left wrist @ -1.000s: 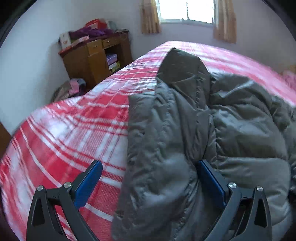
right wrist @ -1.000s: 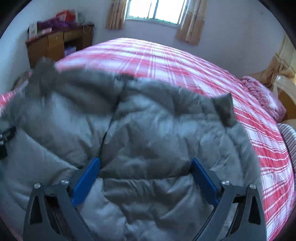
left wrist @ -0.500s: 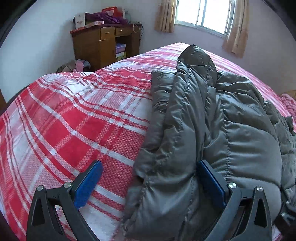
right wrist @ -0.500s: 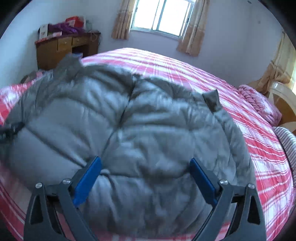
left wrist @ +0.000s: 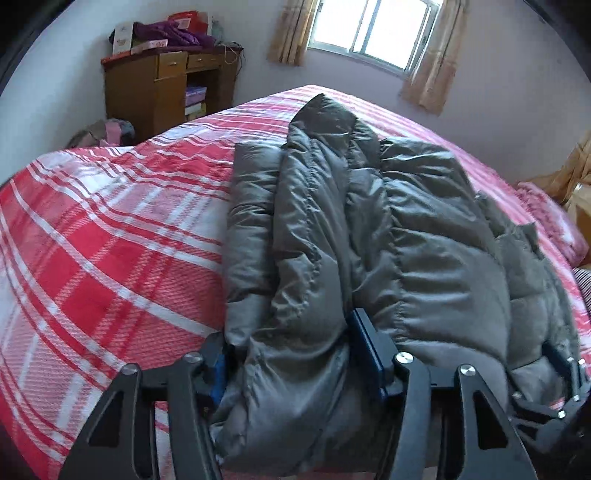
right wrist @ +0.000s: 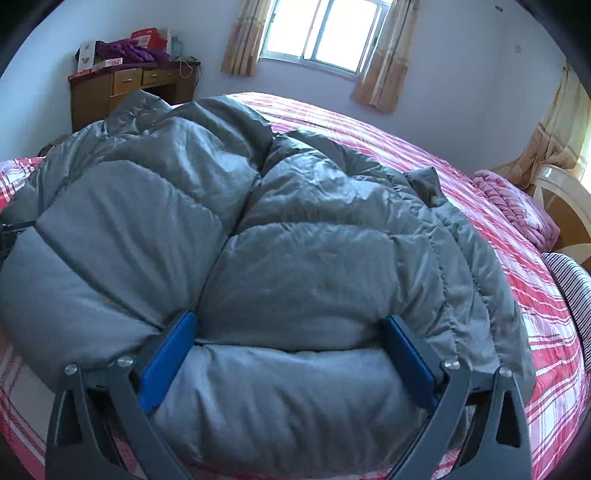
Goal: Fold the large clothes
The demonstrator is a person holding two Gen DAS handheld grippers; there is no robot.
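Left gripper (left wrist: 295, 354): its fingers have narrowed since half a second ago and now press both sides of a folded roll of the grey down jacket (left wrist: 369, 236) at its near end. The left blue pad (left wrist: 219, 373) is mostly buried in fabric; the right one shows along its edge only.

Right gripper (right wrist: 286, 354): fingers spread wide, as before, with the jacket's near hem bulging between them. Both blue pads touch the padding, but the spread has not narrowed and no firm grip is evident. The jacket here sits closer and fuller than half a second ago, and is no longer blurred.

The jacket lies along the near edge of the bed (left wrist: 110, 229), on the red-and-white plaid cover, its length running toward the window (left wrist: 373, 33).

Obscured: the jacket's near hem is cut off by the frame bottom in both views. In the left view the right gripper appears only partly, at the lower right corner. A wooden cabinet (left wrist: 159, 92) stands by the far wall; the items piled on it are too small to identify.
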